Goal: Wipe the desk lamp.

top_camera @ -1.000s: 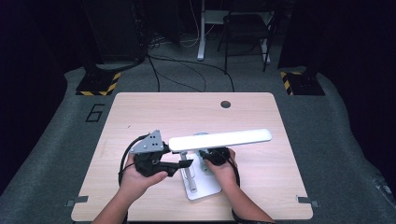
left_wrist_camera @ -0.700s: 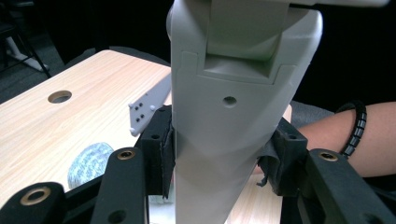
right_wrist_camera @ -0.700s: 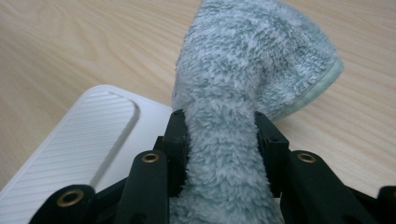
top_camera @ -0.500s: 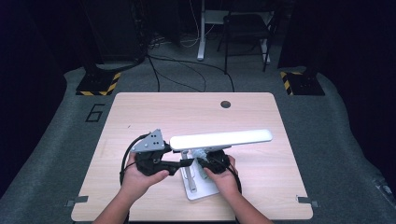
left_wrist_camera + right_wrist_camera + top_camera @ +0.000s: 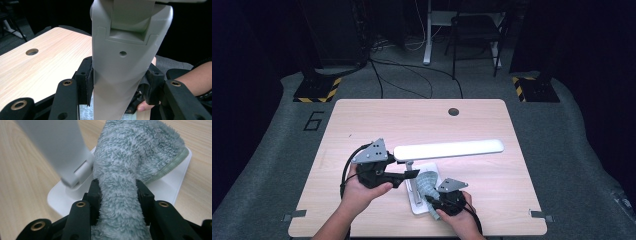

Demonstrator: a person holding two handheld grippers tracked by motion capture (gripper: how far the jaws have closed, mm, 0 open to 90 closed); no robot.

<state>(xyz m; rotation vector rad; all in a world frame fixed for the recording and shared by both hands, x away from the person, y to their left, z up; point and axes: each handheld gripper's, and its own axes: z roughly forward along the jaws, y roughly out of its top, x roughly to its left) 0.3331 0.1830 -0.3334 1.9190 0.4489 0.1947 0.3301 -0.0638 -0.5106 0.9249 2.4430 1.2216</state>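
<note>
Left gripper (image 5: 115, 87) jaws clamp the lamp stem (image 5: 125, 62); right gripper (image 5: 117, 195) jaws pinch the cloth (image 5: 130, 160), lower centre, over the lamp base (image 5: 175, 180); high view alone shows the lamp head (image 5: 449, 149).

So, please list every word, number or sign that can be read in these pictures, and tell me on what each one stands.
"6": a large pale number on the grey floor mat, left of the wooden table.
Nothing readable on the white desk lamp, its base, the grey-green cloth or the grippers.
</note>
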